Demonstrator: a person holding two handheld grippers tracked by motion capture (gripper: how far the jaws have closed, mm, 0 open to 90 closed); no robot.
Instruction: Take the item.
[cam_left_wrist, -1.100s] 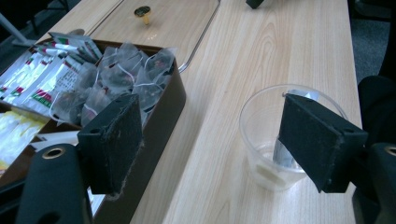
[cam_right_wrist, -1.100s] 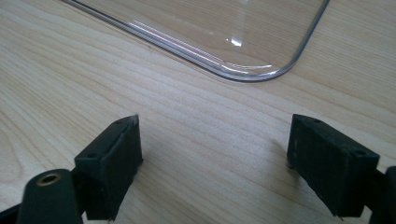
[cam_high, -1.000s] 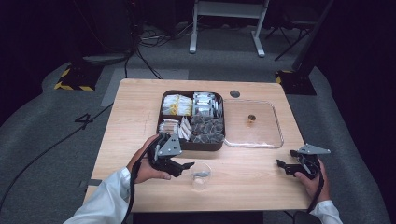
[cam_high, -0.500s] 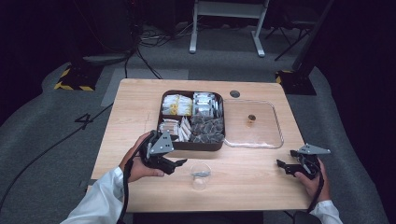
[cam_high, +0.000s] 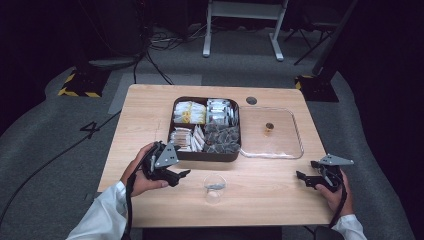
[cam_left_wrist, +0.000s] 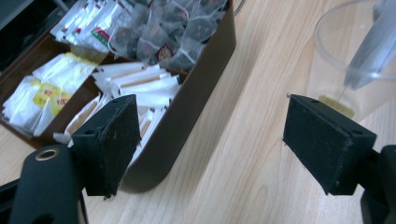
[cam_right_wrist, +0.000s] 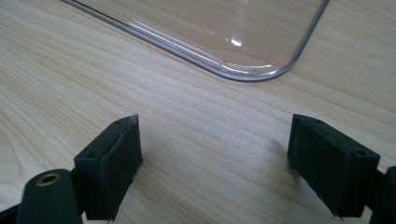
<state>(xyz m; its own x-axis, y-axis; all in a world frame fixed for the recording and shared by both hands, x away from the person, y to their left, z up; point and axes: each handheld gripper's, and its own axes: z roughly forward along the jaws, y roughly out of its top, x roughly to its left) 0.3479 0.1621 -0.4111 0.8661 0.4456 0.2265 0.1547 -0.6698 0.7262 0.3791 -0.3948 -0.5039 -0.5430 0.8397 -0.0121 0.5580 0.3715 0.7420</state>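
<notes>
Matt pale wood table (cam_high: 150, 115), glossy clear plastic cup (cam_high: 214, 186) and lid (cam_high: 295, 135).

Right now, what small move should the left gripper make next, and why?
Probably ease the left gripper a little further toward the clear cup and centre its open jaws on it. The jaws stand wide with nothing between them, and the cup, with a tea bag already inside, sits just ahead of them, off to one side in the left gripper view. The right gripper rests apart, open.
</notes>
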